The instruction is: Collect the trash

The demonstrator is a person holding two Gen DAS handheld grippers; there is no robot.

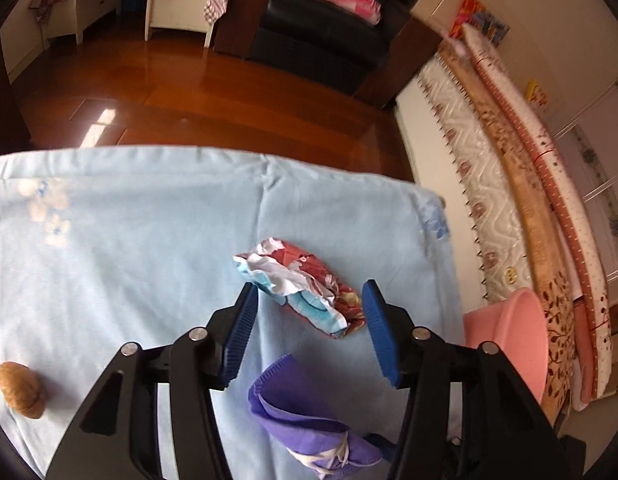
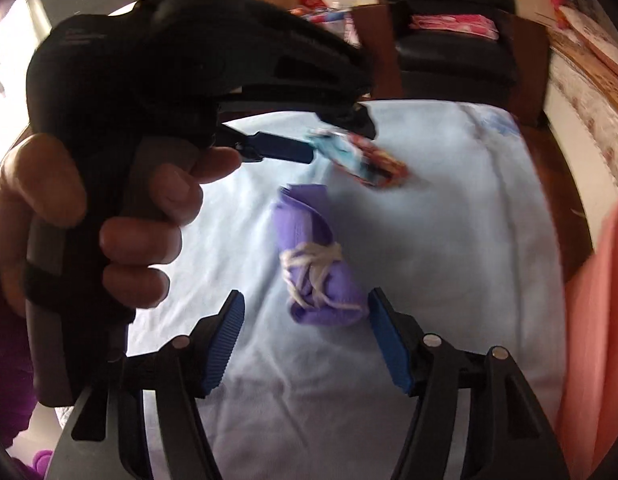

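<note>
Left gripper [image 1: 309, 320] wide open, blue pads [image 1: 241, 340] either side of a crumpled wrapper [image 1: 305, 292], not pressing it. Wrapper lying on the pale blue cloth [image 1: 129, 240]. Nearer the camera, a purple mask [image 1: 305, 412] with white strings. Right gripper [image 2: 305, 320] open too, astride the mask's near end, pads apart from it. Brown nut [image 1: 21, 388] at the cloth's left edge. Pink basin [image 1: 517, 332] just beside the cloth's right edge. Hand [image 2: 89, 220] clasping the left gripper's handle.
</note>
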